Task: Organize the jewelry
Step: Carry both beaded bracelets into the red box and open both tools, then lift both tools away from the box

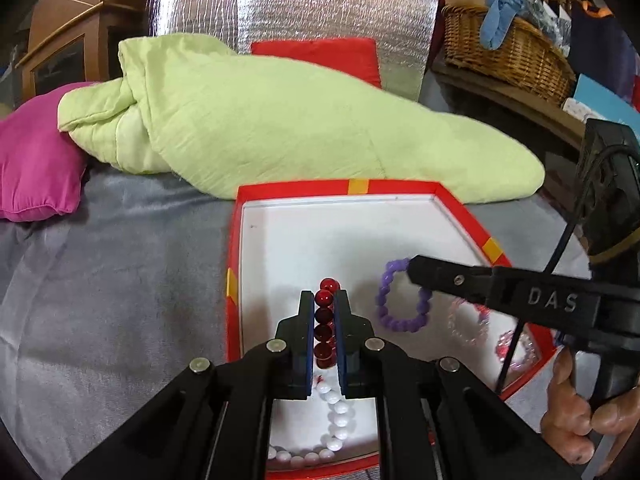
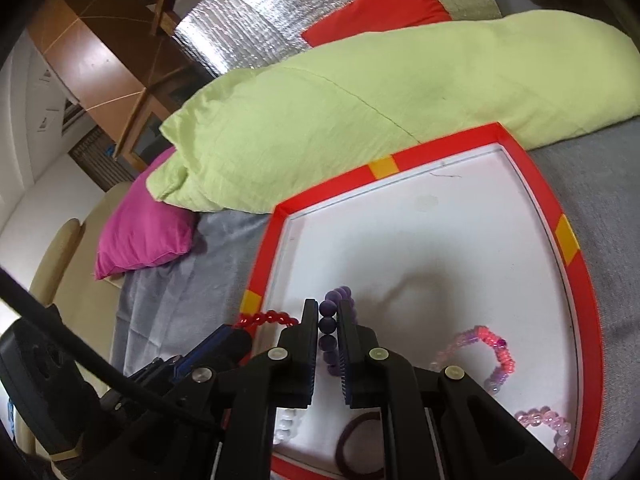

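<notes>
A red-rimmed box lid (image 1: 496, 250) with a white floor lies on the grey bed; it also shows in the right wrist view (image 2: 566, 240). My left gripper (image 1: 323, 300) is shut on a red bead bracelet (image 1: 324, 320) above the lid. My right gripper (image 2: 329, 306) is shut on a purple bead bracelet (image 2: 327, 322), which hangs as a loop in the left wrist view (image 1: 402, 298). A white bead bracelet (image 1: 338, 420), pink bead bracelets (image 2: 490, 350) (image 2: 548, 426) and a dark red hair band (image 2: 352, 448) lie in the lid.
A light green folded quilt (image 1: 280, 120) lies behind the lid, with a magenta pillow (image 1: 36, 168) to its left and a red cushion (image 1: 320, 56) against a silver foil panel. A wicker basket (image 1: 508, 52) stands on a shelf at the right.
</notes>
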